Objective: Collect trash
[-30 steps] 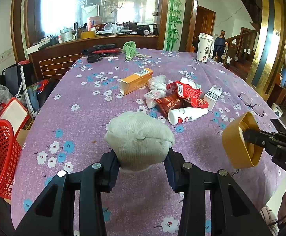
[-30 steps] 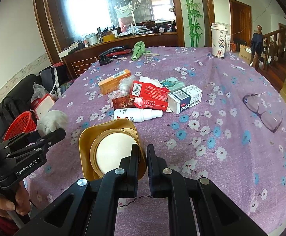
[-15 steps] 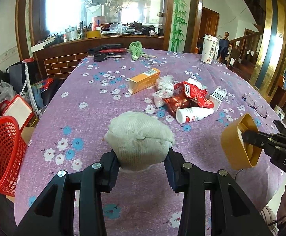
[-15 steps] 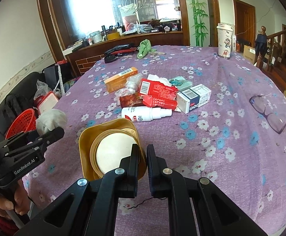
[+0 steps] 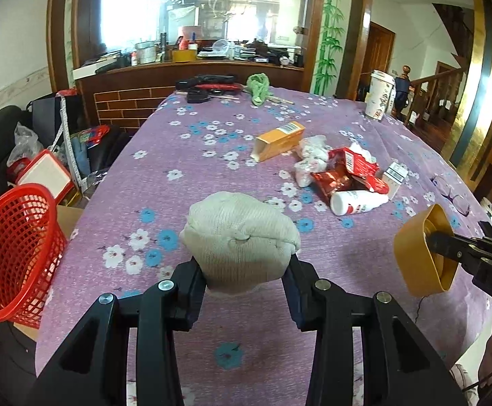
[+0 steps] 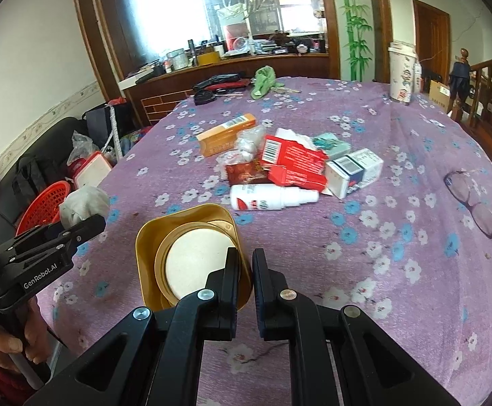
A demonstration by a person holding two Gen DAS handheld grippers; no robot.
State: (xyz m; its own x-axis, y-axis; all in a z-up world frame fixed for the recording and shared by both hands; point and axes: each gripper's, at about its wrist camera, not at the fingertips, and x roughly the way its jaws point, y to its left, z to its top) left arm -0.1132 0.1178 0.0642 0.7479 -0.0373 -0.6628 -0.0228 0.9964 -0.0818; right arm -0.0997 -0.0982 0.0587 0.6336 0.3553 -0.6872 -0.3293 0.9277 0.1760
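My left gripper (image 5: 240,272) is shut on a balled-up grey sock (image 5: 239,240), held above the near part of the purple flowered table (image 5: 185,155). A red mesh basket (image 5: 12,253) stands beside the table at the left, below its edge. My right gripper (image 6: 246,264) is shut on the rim of a gold square container (image 6: 188,253) with a round white inside, lifted over the table's near edge. That container (image 5: 422,253) shows at the right of the left wrist view. More trash lies mid-table: an orange box (image 5: 278,140), red wrappers (image 5: 354,169), a white bottle (image 5: 357,201).
Eyeglasses (image 6: 472,196) lie on the table at the right. A tall white cup (image 6: 402,71) stands at the far right corner, a green cloth (image 6: 262,81) and black tools at the far edge. Bags and a red-framed box crowd the floor left of the table. A hand (image 6: 5,345) holds the left gripper's handle.
The left gripper with the sock has shifted sideways toward the left, so the red basket sits fuller in its view. The right gripper and gold container stay almost still.
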